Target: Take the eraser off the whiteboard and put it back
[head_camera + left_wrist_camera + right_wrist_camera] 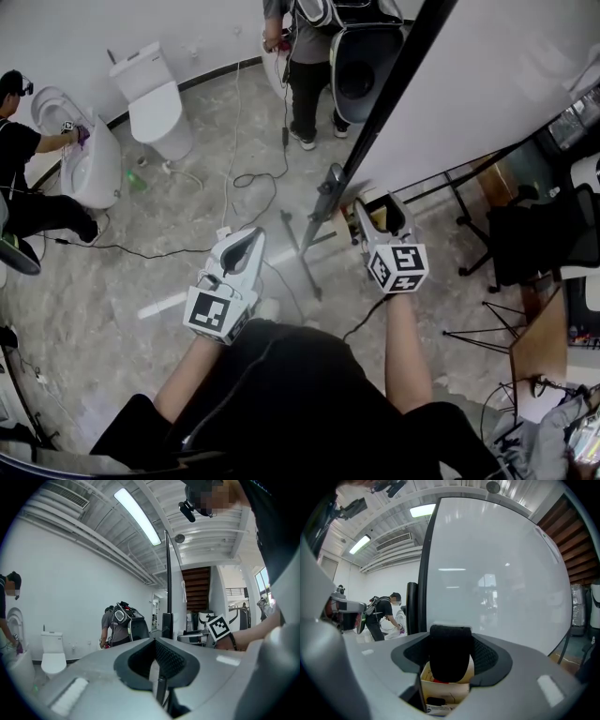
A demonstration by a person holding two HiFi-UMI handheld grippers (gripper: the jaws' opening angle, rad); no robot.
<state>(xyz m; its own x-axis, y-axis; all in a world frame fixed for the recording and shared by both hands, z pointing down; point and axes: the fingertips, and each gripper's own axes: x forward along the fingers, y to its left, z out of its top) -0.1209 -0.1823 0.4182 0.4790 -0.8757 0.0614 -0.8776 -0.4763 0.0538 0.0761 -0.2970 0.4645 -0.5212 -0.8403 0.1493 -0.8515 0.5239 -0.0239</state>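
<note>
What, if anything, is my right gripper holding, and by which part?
The black eraser, clamped by its two opposite sides between the jaws of the right gripper.

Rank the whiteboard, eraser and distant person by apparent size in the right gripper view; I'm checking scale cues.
1. whiteboard: largest by far.
2. eraser: looks big only because it sits near the camera.
3. person: smallest, standing far back.

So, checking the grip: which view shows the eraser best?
The right gripper view: the black eraser fills the gap between the jaws of the right gripper. The head view gives only a dark sliver from above; the left gripper view misses it.
</note>
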